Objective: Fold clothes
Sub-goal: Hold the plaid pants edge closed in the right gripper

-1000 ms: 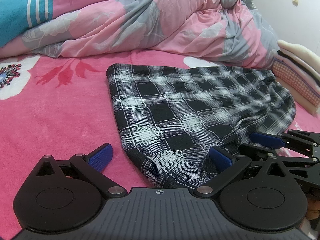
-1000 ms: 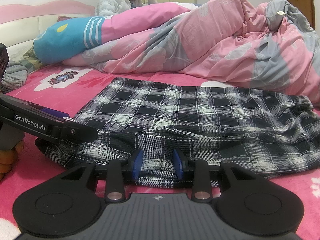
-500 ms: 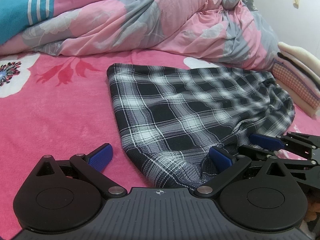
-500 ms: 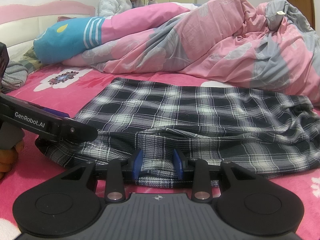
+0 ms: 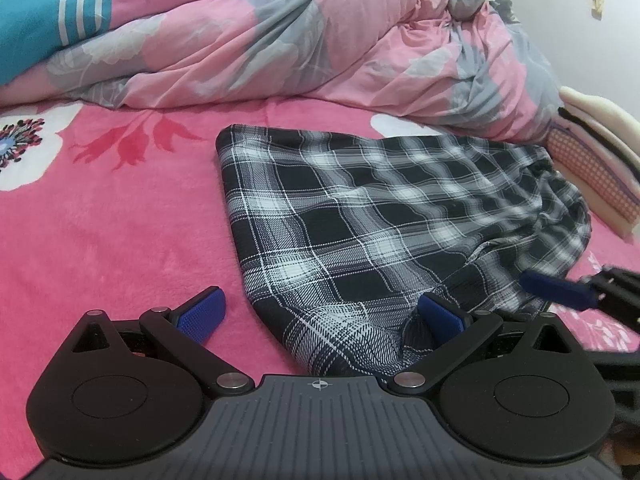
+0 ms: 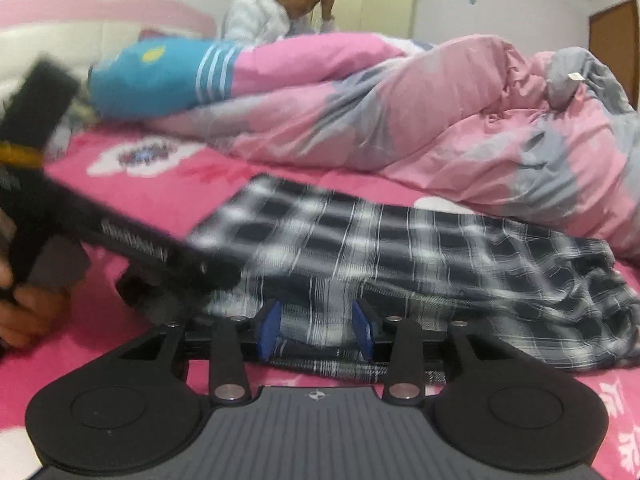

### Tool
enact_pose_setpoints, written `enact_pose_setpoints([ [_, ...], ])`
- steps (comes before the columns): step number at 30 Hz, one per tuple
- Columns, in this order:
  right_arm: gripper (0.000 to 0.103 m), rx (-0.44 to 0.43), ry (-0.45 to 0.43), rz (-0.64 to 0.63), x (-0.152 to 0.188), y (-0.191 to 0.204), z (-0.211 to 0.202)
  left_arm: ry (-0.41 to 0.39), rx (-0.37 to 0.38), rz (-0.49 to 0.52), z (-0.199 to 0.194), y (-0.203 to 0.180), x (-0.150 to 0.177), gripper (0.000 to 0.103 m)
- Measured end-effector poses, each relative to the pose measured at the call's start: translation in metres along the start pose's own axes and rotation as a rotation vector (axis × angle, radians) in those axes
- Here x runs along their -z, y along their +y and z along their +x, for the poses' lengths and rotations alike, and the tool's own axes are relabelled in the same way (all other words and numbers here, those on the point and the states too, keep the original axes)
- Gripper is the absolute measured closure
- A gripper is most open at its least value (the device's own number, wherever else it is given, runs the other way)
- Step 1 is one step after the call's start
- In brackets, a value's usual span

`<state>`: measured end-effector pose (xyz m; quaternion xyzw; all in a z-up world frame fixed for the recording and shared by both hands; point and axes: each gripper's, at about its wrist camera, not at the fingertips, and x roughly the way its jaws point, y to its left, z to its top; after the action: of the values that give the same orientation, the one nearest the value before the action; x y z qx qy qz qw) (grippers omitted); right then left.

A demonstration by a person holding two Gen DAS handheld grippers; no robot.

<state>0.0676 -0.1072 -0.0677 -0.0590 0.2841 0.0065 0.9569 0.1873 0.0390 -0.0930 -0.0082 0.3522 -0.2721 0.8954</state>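
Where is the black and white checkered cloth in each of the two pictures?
Left wrist view: the checkered cloth fills the middle and right, its near end reaching down between the open left gripper fingers.
Right wrist view: the checkered cloth lies across the middle, blurred at its left, its near edge between the open right gripper fingers.
Shared landmark: the pink and grey quilt heaped behind it.

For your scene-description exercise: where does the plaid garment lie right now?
The plaid garment lies flat on the pink bedspread, right of centre in the left wrist view, in front of the rumpled pink and grey duvet.
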Motion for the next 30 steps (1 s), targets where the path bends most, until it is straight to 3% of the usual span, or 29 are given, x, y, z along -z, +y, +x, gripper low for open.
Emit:
enact_pose_setpoints([
  [9,0.061,0.003,0.003,-0.020,-0.004,0.001,0.000,0.000,-0.002,0.000,0.000,-0.001,0.001,0.000],
  [14,0.061,0.052,-0.027,0.001,-0.017,-0.015,0.004,0.001,-0.002,0.000,0.000,0.000,0.001,0.000],
  [19,0.061,0.093,0.019,0.007,-0.011,-0.027,0.026,0.002,0.000,-0.001,0.000,0.000,0.000,0.000],
  [30,0.057,0.056,0.014,0.059,0.000,-0.037,0.029,-0.002,-0.006,0.012,0.001,-0.001,0.002,0.000],
])
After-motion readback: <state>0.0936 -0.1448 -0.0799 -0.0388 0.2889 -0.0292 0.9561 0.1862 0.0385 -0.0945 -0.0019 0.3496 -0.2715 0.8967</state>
